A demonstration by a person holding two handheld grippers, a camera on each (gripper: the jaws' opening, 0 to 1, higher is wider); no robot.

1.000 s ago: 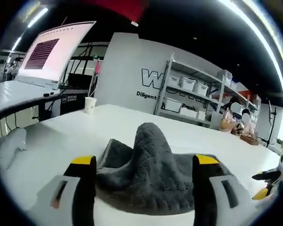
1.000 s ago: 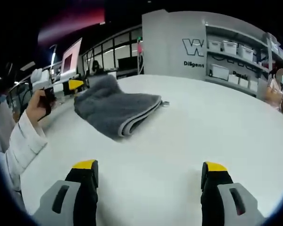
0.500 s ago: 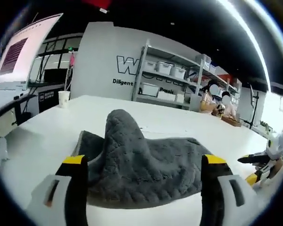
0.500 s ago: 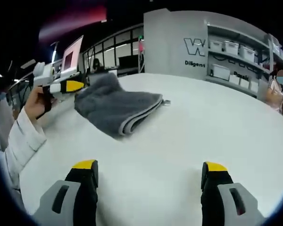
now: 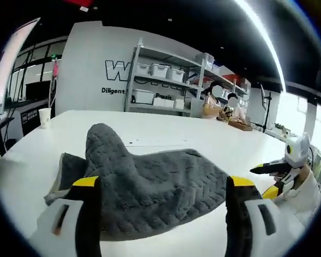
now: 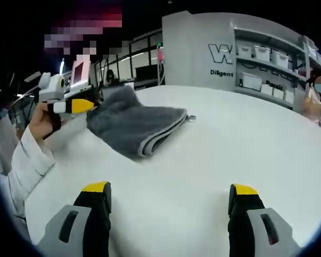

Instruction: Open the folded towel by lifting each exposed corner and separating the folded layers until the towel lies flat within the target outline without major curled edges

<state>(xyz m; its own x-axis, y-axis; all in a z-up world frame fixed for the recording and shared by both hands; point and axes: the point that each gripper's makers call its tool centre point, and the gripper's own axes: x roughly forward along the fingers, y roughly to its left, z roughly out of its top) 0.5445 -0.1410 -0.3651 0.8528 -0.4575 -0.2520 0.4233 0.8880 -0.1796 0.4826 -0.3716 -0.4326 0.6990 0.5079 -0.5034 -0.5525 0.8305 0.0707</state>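
Both my left gripper (image 5: pixel 159 184) and right gripper (image 6: pixel 170 191) gape apart, the folded grey towel (image 6: pixel 135 121) lying upper left on the white table (image 6: pixel 246 139).

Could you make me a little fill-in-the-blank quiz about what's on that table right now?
1. The folded towel is ___ in colour.
2. It lies on a ___ table.
3. The right gripper has its jaws ___, with nothing between them.
4. Far off on the table in the left gripper view stands a paper ___.

Missing words: grey; white; open; cup
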